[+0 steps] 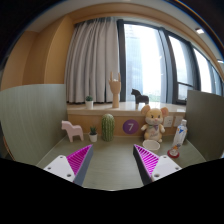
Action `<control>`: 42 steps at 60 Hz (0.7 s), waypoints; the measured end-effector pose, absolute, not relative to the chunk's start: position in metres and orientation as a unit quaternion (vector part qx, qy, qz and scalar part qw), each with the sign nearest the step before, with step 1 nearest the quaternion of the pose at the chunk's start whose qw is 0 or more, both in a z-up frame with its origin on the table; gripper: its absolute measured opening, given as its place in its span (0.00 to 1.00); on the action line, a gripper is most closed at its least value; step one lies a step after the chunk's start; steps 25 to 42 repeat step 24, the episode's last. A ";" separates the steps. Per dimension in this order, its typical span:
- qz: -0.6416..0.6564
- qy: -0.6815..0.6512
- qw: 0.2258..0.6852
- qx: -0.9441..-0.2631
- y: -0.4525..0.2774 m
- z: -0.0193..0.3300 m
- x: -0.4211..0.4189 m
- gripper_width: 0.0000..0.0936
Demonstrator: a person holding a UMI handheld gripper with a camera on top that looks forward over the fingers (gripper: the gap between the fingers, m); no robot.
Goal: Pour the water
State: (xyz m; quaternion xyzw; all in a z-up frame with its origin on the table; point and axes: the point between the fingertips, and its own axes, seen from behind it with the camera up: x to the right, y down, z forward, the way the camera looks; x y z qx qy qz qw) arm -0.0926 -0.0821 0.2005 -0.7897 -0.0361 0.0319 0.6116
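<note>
My gripper (112, 163) is open above the grey tabletop (112, 150), and nothing sits between its pink pads (76, 160). Beyond the right finger, near the right partition, stands a pale bottle-like container (181, 132) with a blue part. A small red-rimmed object (173, 152) lies just in front of it. Both are well ahead of the fingertips and to the right, apart from them. I cannot tell whether the container holds water.
A row of things lines the table's far edge: a pink-and-white toy horse (72, 129), a green cactus (108, 126), a purple cube (130, 127) and a plush bear (153, 124). Grey partitions (30, 115) flank both sides. A wooden hand (115, 90) and a black horse (139, 97) stand on the windowsill.
</note>
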 end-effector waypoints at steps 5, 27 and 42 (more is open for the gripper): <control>0.028 -0.036 0.613 -0.788 -0.091 0.203 -0.097 0.88; 0.021 -0.045 0.618 -0.784 -0.101 0.204 -0.104 0.88; 0.021 -0.045 0.618 -0.784 -0.101 0.204 -0.104 0.88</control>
